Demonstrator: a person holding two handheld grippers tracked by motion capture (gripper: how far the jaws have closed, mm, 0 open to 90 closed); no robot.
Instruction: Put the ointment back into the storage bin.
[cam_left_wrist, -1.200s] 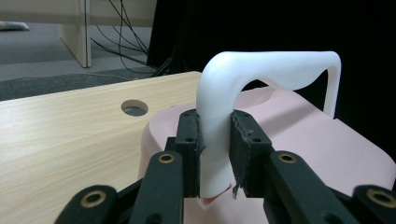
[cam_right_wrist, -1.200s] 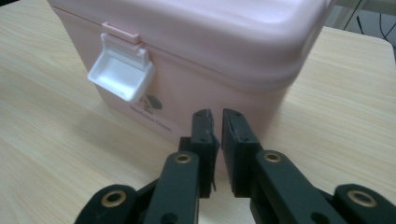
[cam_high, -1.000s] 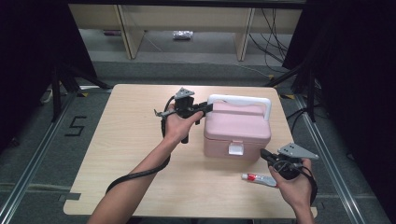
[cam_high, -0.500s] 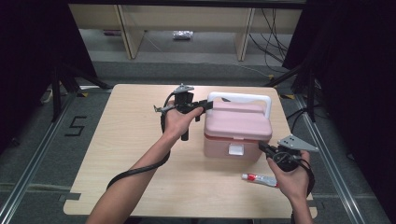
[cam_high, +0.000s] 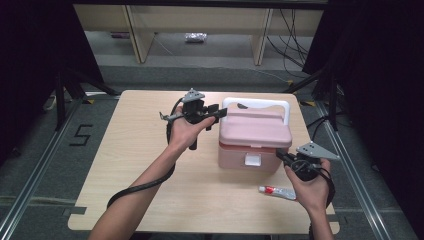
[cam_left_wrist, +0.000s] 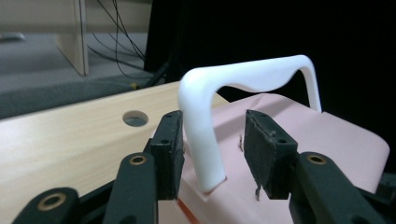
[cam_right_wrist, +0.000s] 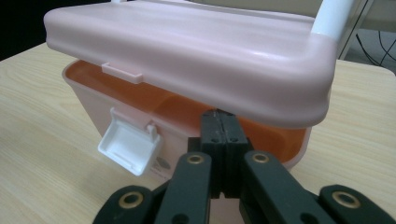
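A pink box (cam_high: 255, 140) stood on the far right part of the wooden table (cam_high: 125, 165), its lid (cam_right_wrist: 196, 51) lifted a little at the front so that an orange gap showed beneath it. Its white latch (cam_right_wrist: 128, 147) hung down, undone.

The left claw (cam_high: 219, 113) was at the box's back left corner, where the white handle (cam_left_wrist: 205, 130) stood upright. Its jaws had just been opening and now stood spread — the handle's leg rose between them, and in the left claw view neither pad pressed on it.

The right claw (cam_high: 280, 156) was pressed together with nothing between its jaws; its tip sat at the front right corner, just under the raised lid's edge. Whether it touched the lid I could not tell.

A small red-and-white tube (cam_high: 277, 192) lay on the table near the box's front — just beside the right hand (cam_high: 310, 187).
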